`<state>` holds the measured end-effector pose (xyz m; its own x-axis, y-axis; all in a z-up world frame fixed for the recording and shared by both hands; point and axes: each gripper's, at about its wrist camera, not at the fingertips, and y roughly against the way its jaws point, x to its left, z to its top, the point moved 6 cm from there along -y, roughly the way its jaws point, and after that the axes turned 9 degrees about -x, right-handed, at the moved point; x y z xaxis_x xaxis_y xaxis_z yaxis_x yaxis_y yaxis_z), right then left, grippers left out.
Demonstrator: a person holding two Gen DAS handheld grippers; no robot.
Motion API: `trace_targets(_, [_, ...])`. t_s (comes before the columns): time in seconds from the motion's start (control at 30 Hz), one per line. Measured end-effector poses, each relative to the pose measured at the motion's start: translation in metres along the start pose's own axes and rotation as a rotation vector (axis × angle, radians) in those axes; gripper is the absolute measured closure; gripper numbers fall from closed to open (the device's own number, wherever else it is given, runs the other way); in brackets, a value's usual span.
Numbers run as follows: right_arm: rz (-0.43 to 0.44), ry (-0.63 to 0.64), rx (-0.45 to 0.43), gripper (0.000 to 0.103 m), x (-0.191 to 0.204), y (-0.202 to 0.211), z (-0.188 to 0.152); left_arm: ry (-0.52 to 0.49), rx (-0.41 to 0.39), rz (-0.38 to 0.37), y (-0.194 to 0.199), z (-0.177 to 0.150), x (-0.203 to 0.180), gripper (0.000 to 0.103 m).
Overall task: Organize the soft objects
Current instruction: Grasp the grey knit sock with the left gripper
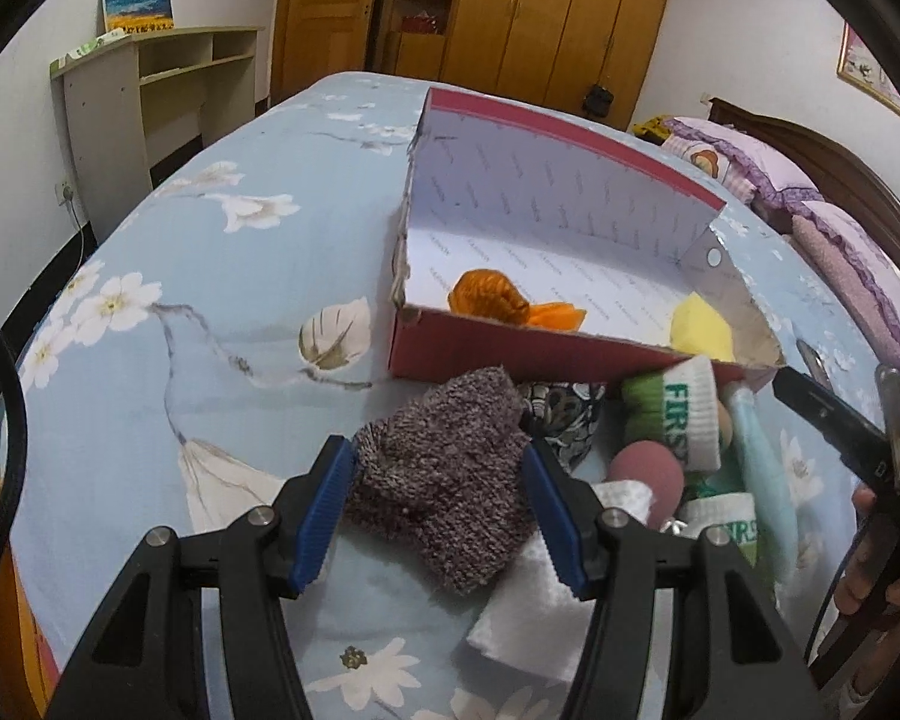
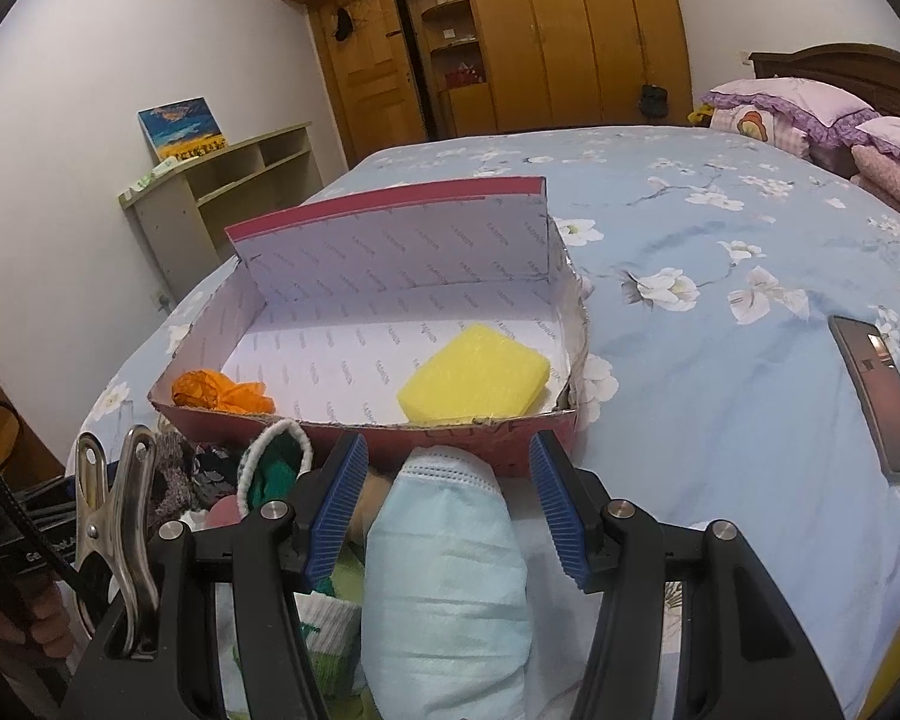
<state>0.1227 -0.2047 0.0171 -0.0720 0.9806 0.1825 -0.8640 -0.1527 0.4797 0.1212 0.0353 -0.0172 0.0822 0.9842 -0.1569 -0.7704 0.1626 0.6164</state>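
Lying on the flowered blue bedspread (image 1: 210, 276), a fuzzy grey-brown knit sock (image 1: 444, 480) runs its long axis diagonally, from upper right near the box down toward the lower middle of the left wrist view, nubbly and thick. Left claw (image 1: 438, 516) points steeply down over it, blue ribbed pads to either side of the sock; whether they press it or merely flank it I cannot tell. Right claw (image 2: 450, 510) also tilts down, spread, with a pale blue pleated face mask (image 2: 444, 576) between the pads, apart from both; mask's long axis runs away from the camera toward the box. Red cardboard box (image 2: 486, 438) stands just beyond, white printed lining, one long flap upright. Inside: a yellow sponge block (image 2: 477, 375), porous, flat, at the right end; an orange mesh scrubber (image 2: 216, 393), crumpled, at the left end. Beside the sock: a green-and-white rolled sock (image 1: 678, 414), a dusty pink ball (image 1: 648, 474), white tissue (image 1: 528, 618). A dark phone (image 2: 879, 390) lies on the bedspread, well apart from the box.
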Motion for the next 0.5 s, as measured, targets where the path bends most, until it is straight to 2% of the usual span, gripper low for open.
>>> trace_targets(0.1, [0.003,0.006,0.003,0.045,0.002,-0.001,-0.002,0.011,-0.001,0.004,-0.004,-0.002,0.001,0.039])
trace_targets(0.27, [0.004,0.013,0.005,0.045,0.003,-0.001,-0.003,0.032,-0.008,0.018,-0.012,-0.006,0.003,0.029])
trace_targets(0.4, [0.005,0.02,0.008,0.045,0.005,-0.002,-0.004,0.095,0.007,0.017,-0.012,-0.011,0.013,0.027])
trace_targets(0.5, [0.005,0.031,0.007,0.045,0.008,-0.002,-0.005,0.098,-0.001,0.033,-0.009,-0.012,0.013,0.026])
